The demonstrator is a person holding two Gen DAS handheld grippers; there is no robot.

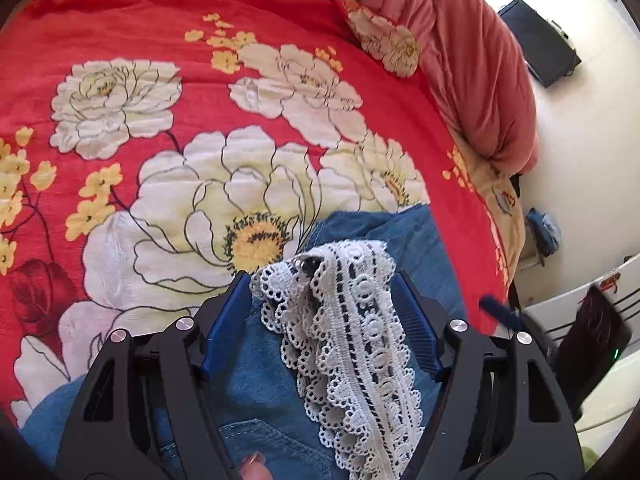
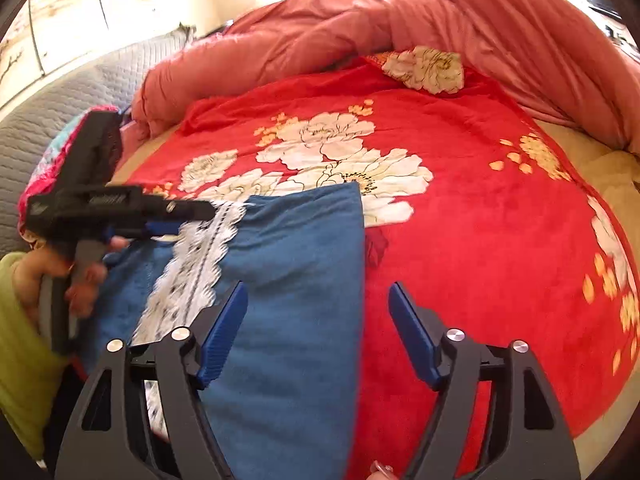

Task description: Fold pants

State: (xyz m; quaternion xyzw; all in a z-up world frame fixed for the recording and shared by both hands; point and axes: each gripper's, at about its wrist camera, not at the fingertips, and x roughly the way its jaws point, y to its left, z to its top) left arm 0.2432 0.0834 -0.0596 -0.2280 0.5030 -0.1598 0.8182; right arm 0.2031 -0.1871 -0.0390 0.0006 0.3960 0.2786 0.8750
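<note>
denim pants (image 2: 288, 280) lie folded narrow on the red blanket (image 2: 460, 240), both grippers (image 1: 324, 312) (image 2: 316, 332) spread apart and empty; a crosswise fold likely remains.

One pair of blue denim pants (image 2: 296, 280) with one white lace band (image 2: 192, 268), one red flower-printed blanket (image 2: 460, 240), one bunched pink quilt (image 2: 460, 12), two black hand-held grippers, perhaps one dark screen (image 1: 540, 40), blurred.
</note>
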